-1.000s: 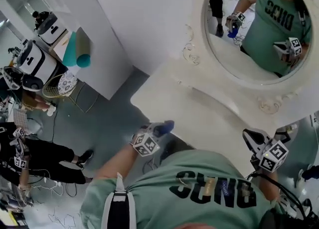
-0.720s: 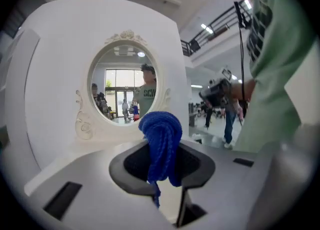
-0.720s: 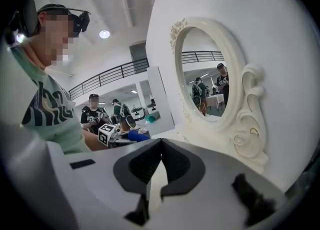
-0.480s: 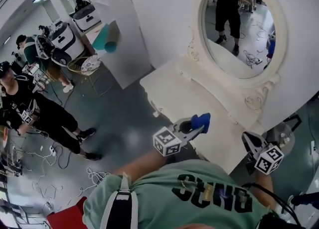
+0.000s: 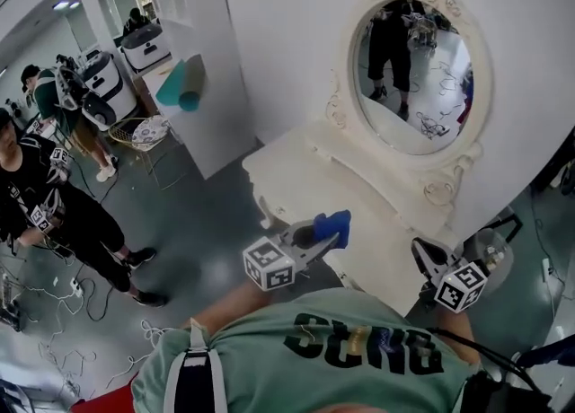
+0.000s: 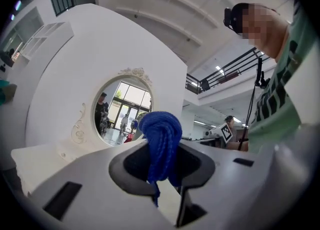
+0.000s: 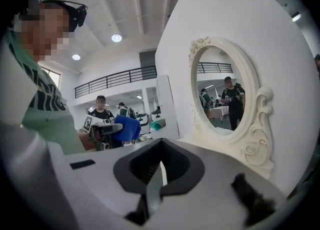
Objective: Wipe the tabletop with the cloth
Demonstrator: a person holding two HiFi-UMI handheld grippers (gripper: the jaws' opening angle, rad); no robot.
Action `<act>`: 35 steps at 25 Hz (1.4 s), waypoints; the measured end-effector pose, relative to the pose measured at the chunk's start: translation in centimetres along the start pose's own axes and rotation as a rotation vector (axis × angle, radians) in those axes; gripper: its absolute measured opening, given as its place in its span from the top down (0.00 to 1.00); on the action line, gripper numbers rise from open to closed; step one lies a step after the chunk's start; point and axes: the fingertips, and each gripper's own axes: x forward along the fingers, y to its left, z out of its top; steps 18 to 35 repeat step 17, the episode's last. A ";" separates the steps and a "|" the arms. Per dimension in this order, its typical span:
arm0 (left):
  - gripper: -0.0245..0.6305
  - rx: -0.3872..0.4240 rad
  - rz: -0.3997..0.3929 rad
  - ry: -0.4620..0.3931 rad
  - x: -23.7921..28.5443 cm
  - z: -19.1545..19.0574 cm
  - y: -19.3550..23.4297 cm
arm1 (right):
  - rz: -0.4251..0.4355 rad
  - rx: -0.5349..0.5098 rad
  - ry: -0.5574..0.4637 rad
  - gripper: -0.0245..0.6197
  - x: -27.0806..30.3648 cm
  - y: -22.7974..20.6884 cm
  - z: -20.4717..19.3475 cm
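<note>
1. The tabletop (image 5: 310, 169) of the white vanity doesn't look touched yet. The cloth is held up in the air near its front edge. Biggest worry: only the front strip gets wiped and the back gets skipped, since a long reach would be needed.
2. The oval mirror (image 5: 409, 65) is stood right at the back of the top. It could easily be knocked or smeared if a stroke is pushed too far in.
3. The left gripper (image 5: 325, 233) is clamped down on the cloth, with the jaws closed onto it as far as the fabric allows. If it's lowered too much, the paint could be scraped by the hard jaw tips instead of wiped.
4. The right gripper (image 5: 422, 254) is held off the table's right end, jaws pressed together with nothing caught between them. The table's corner could be bumped if it's swung in carelessly.
5. The blue cloth (image 6: 161, 136) is bunched into a small wad. Very little surface would be covered per pass, and the wad could be dragged out of the jaws by friction.
</note>
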 end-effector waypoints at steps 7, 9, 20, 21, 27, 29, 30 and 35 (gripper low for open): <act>0.80 -0.007 0.043 -0.026 -0.8 0.7 0.1 | 0.037 -0.055 0.011 0.94 0.2 0.2 1.1; 0.80 -0.004 0.039 -0.031 -0.8 0.5 -0.9 | 0.043 -0.064 0.016 0.94 -0.4 0.4 0.8; 0.80 -0.029 0.054 -0.056 -0.4 0.9 -3.0 | 0.055 -0.089 0.023 0.94 -2.9 -0.1 1.7; 0.80 -0.029 0.054 -0.056 -0.4 0.9 -3.0 | 0.055 -0.089 0.023 0.94 -2.9 -0.1 1.7; 0.80 -0.029 0.054 -0.056 -0.4 0.9 -3.0 | 0.055 -0.089 0.023 0.94 -2.9 -0.1 1.7; 0.80 -0.029 0.054 -0.056 -0.4 0.9 -3.0 | 0.055 -0.089 0.023 0.94 -2.9 -0.1 1.7; 0.80 -0.029 0.054 -0.056 -0.4 0.9 -3.0 | 0.055 -0.089 0.023 0.94 -2.9 -0.1 1.7; 0.80 -0.029 0.054 -0.056 -0.4 0.9 -3.0 | 0.055 -0.089 0.023 0.94 -2.9 -0.1 1.7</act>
